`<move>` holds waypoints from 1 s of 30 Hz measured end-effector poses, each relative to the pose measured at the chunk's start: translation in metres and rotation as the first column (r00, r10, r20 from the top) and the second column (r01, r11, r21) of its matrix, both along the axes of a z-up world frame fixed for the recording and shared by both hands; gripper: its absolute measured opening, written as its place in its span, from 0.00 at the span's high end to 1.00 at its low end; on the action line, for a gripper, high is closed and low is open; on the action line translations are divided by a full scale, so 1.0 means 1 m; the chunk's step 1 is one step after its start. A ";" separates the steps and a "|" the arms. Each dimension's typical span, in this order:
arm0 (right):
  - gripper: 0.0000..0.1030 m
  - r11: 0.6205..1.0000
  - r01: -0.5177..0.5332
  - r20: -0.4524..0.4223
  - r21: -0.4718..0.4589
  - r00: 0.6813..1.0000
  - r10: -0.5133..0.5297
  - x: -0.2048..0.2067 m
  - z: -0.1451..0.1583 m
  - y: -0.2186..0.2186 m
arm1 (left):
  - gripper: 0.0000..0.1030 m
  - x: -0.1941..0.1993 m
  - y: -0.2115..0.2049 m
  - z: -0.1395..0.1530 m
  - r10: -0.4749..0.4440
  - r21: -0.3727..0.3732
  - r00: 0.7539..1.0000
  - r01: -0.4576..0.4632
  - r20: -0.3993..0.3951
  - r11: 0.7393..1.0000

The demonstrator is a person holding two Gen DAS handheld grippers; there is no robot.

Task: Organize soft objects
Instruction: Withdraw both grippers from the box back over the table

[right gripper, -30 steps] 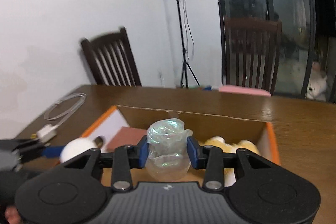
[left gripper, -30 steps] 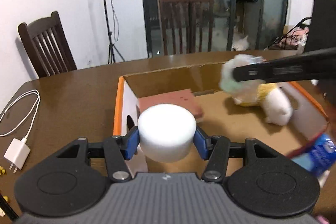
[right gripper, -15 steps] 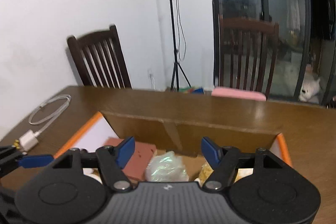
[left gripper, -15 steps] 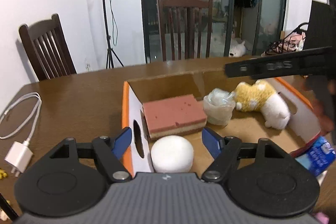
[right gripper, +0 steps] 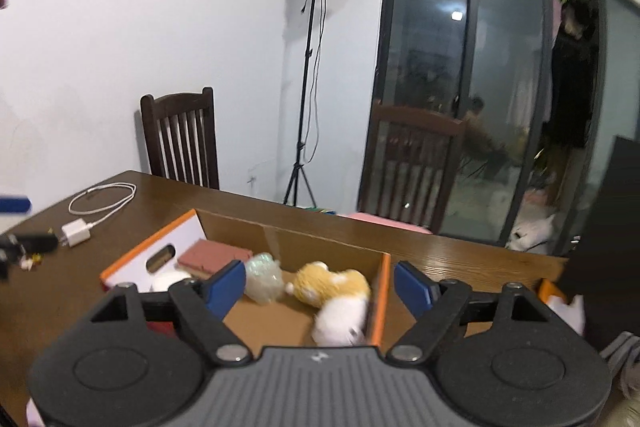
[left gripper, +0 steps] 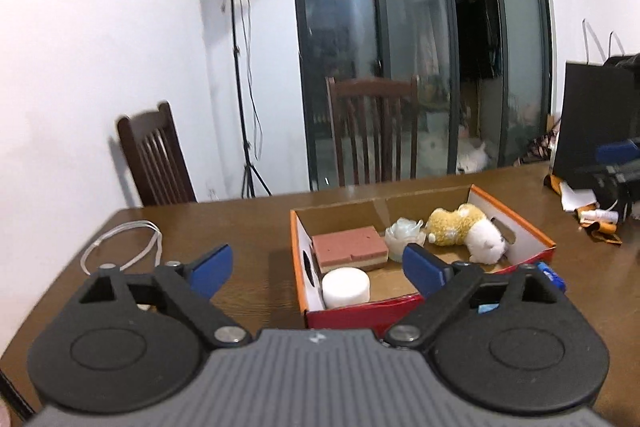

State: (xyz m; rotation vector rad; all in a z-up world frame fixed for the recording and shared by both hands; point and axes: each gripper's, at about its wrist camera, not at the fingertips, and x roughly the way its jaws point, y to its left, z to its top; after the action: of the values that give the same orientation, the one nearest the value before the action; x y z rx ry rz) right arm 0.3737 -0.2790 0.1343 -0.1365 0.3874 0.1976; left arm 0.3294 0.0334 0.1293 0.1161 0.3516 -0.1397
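An open cardboard box (left gripper: 516, 223) with orange rims stands on the brown table. In it lie a white foam cylinder (left gripper: 345, 286), a pink sponge (left gripper: 349, 246), a crumpled clear plastic wrap (left gripper: 404, 233) and a yellow-and-white plush toy (left gripper: 466, 231). My left gripper (left gripper: 318, 269) is open and empty, held back above the box's near left corner. My right gripper (right gripper: 320, 287) is open and empty above the box (right gripper: 382, 291), with the plush (right gripper: 336, 293), the wrap (right gripper: 262, 277), the sponge (right gripper: 212, 253) and the cylinder (right gripper: 170, 281) below it.
A white charger and cable (right gripper: 96, 211) lie on the table's left side. A blue packet (left gripper: 552, 275) lies by the box's right corner. A black bag (left gripper: 592, 123) and clutter stand at the right. Wooden chairs (left gripper: 372, 131) stand beyond the table.
Both grippers let go of their loads, the foam cylinder and the plastic wrap, into the box, opened wide, then pulled back and up away from the box.
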 end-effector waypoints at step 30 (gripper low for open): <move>0.07 0.991 -0.050 0.109 0.127 0.993 0.037 -0.295 -0.095 0.037 | 0.00 -0.232 0.018 -0.068 0.036 -0.041 0.985 -0.030 0.169 0.999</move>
State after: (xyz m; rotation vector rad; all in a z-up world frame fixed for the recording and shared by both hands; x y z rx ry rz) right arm 0.0782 -0.2424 0.0397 -0.0277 0.2652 0.2567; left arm 0.0972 0.0518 0.0615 0.0835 0.1810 -0.1028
